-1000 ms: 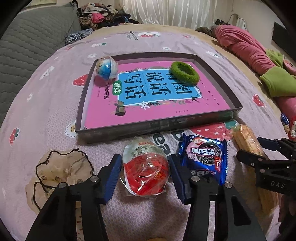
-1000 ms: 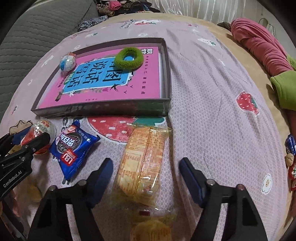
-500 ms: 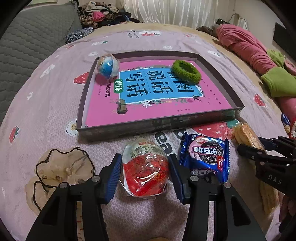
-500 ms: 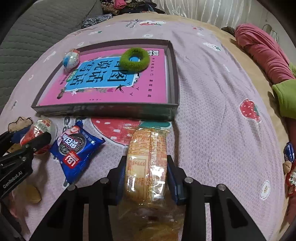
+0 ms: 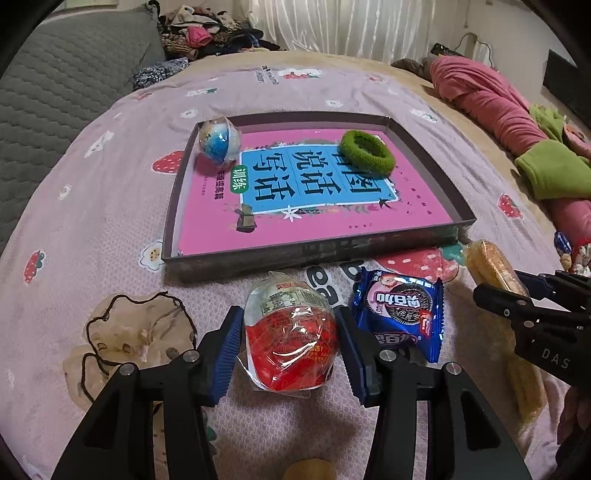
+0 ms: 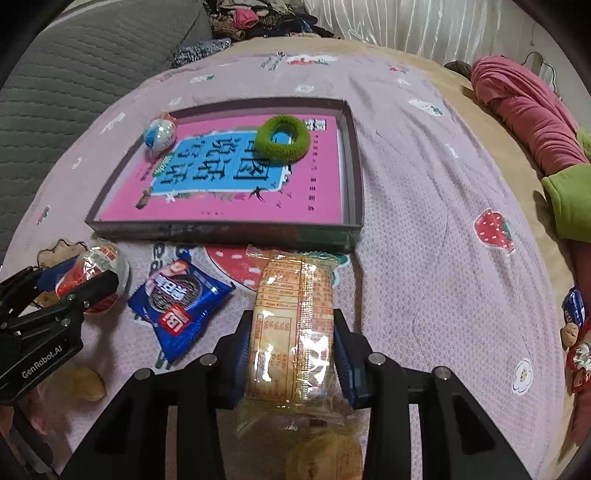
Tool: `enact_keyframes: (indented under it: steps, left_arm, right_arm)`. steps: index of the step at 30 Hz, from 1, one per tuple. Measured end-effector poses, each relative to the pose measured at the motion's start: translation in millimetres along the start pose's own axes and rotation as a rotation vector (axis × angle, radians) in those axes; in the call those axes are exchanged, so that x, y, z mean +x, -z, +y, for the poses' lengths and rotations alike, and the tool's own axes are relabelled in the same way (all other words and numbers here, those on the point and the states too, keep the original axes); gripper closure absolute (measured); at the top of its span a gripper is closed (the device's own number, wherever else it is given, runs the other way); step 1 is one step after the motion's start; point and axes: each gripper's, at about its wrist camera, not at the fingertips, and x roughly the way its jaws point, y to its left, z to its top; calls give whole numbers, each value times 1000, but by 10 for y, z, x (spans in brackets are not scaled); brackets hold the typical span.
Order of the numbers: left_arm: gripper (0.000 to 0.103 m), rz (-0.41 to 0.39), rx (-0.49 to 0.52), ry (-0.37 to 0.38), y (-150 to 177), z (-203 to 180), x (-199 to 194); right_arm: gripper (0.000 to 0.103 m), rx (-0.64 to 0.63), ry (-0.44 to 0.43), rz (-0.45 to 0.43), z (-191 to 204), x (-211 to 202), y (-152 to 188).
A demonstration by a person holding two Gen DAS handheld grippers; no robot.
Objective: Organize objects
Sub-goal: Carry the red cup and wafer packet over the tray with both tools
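My left gripper is shut on a red and white wrapped egg-shaped snack, held just above the bedspread. My right gripper is shut on a yellow cracker pack, which points toward the shallow dark box. The box holds a pink book, a blue and white wrapped ball and a green hair ring. A blue Oreo packet lies on the bed between the two grippers; it also shows in the right wrist view.
A beige scrunchie lies left of the left gripper. Pink and green bedding is piled at the right. Small toys sit at the far right edge. Clothes are heaped at the back beside a grey headboard.
My right gripper closed on the cracker pack and lifted it slightly. My left gripper closed tighter on the red snack and the view drew back a little from the box.
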Motion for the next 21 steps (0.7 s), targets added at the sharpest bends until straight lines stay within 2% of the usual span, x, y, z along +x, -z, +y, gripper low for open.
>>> enact_keyframes:
  steps: [21]
  left_arm:
    - [51,-56,-5,-12,-67,0,-433]
  right_arm:
    - [63,-19,-1,-67,136,-469,-50]
